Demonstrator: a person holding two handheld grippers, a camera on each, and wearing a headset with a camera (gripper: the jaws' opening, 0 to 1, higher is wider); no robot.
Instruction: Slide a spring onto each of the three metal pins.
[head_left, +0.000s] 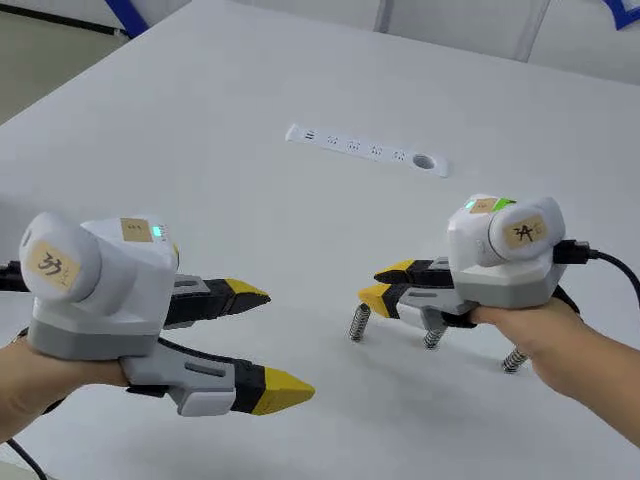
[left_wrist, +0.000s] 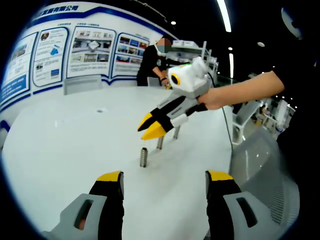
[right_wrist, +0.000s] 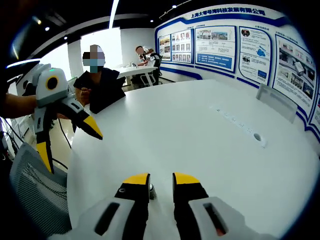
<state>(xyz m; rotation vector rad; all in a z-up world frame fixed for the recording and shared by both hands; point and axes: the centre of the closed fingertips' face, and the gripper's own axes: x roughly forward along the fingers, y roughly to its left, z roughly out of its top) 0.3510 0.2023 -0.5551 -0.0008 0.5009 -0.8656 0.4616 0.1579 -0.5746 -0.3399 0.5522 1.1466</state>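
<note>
Nearest, the left hand-held gripper (head_left: 275, 342) sits low over the white bench (head_left: 180, 140), gripped from behind by a hand. Its yellow-tipped jaws are spread wide with nothing between them, released, and they point across toward the other tool.

A little farther over, the right hand-held gripper (head_left: 380, 285) points back at it. Its jaws are drawn close with only a narrow gap, and they grasp nothing. It hangs just above the springs (head_left: 359, 322) – three of them, standing upright on the bench in a loose row, apart from one another. The first stands just under the yellow tips, the second under the tool's body, and the third beneath the hand that holds it. I cannot tell whether the tool touches any of them.

Past that, a white power strip (head_left: 365, 148) lies flat on the bare bench, well apart from the springs.

Farthest off, a person (right_wrist: 100, 85) in dark clothes sits at the bench's far edge, and blue-framed posters (right_wrist: 215, 47) line the wall
</note>
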